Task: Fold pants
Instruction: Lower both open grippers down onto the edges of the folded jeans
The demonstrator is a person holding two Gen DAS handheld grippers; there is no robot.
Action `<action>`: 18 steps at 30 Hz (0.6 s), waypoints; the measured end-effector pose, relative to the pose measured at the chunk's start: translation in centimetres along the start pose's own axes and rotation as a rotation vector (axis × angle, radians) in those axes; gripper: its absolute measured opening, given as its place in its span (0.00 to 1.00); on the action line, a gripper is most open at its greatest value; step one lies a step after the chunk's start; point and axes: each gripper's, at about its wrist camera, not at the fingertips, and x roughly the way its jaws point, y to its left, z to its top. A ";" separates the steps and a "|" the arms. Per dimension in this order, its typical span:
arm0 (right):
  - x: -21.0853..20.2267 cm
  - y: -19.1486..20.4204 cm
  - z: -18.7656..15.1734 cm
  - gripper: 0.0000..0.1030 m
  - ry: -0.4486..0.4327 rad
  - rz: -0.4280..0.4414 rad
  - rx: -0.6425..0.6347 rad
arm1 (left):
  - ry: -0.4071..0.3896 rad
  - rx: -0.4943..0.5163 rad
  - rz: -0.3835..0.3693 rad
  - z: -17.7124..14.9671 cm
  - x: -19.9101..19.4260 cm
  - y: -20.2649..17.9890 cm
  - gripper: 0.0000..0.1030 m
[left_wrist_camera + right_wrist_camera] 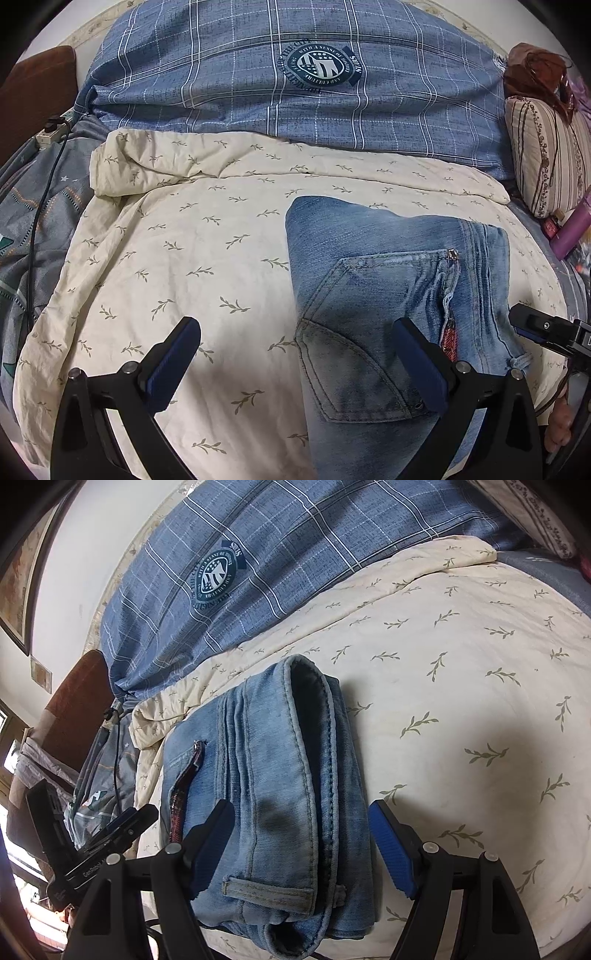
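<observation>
Light blue jeans (388, 273) lie folded into a compact stack on a cream sheet with a leaf print (177, 258); a back pocket faces up. My left gripper (299, 358) hangs open over the stack's left edge. One finger is above the pocket, the other above the sheet. In the right wrist view the jeans (280, 775) show their waistband and a belt loop. My right gripper (303, 843) is open and straddles that end, with nothing pinched. Each gripper appears in the other's view: the right gripper (532, 325) at the far right, the left gripper (135, 818) at the lower left.
A blue plaid duvet (295, 85) with a round emblem is bunched behind the sheet. A striped pillow (546, 162) and a purple bottle (572, 229) lie at the right. At the left are a grey patterned cover (33, 221), a black cable (40, 214) and a power strip (53, 131).
</observation>
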 end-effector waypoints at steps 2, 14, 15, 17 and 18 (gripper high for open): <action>0.0 0.0 0.0 0.75 0.002 -0.001 0.000 | 0.001 0.000 0.000 0.0 0.0 0.0 1.00; 0.1 -0.1 0.0 0.75 0.005 -0.003 0.001 | -0.004 0.003 -0.005 0.2 -0.1 -0.2 1.00; 0.1 -0.1 0.0 0.75 0.004 -0.004 -0.001 | -0.003 0.004 -0.005 0.3 -0.1 -0.2 1.00; 0.1 -0.1 0.0 0.75 0.006 -0.004 -0.001 | -0.004 0.004 -0.006 0.3 -0.1 -0.2 1.00; 0.1 -0.1 0.0 0.75 0.007 -0.005 0.000 | -0.004 0.004 -0.006 0.3 -0.1 -0.2 1.00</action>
